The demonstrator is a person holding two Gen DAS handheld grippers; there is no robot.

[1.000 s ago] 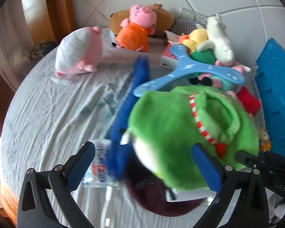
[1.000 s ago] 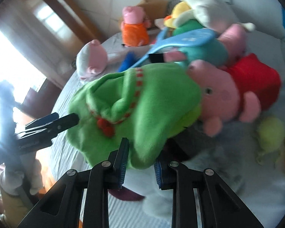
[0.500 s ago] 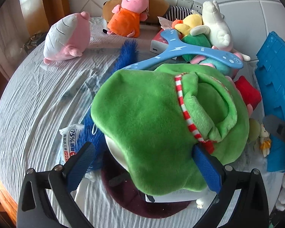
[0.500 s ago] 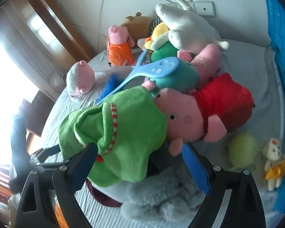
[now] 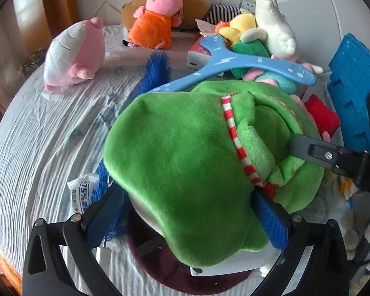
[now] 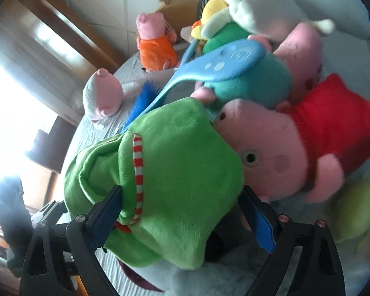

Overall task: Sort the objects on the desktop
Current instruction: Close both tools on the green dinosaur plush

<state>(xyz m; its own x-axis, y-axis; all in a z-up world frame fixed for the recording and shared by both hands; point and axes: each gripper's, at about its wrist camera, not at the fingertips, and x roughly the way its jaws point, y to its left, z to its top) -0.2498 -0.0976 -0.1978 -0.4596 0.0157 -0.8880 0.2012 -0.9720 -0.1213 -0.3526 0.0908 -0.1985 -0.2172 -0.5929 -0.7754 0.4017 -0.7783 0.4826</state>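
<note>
The left gripper [image 5: 185, 212] stands wide, its blue pads on both sides of the big green plush toy with a red-white striped band [image 5: 185, 162]; whether the pads press the plush, I cannot tell. The right gripper [image 6: 185, 212] is also spread wide around the same green plush [image 6: 160, 185], seen from the other side. The plush lies in the middle of the grey wrinkled cloth [image 5: 37, 128]. At 12 o'clock from it a light blue plastic hanger [image 5: 234, 66] rests across the pile of toys. At 10 o'clock lies a pink and white round plush [image 5: 74, 56], well apart. At 11 o'clock sits a pink pig plush in orange dress [image 5: 155, 22]. In the right wrist view, a pink pig plush in red dress [image 6: 308, 143] touches the green plush at 3 o'clock
</note>
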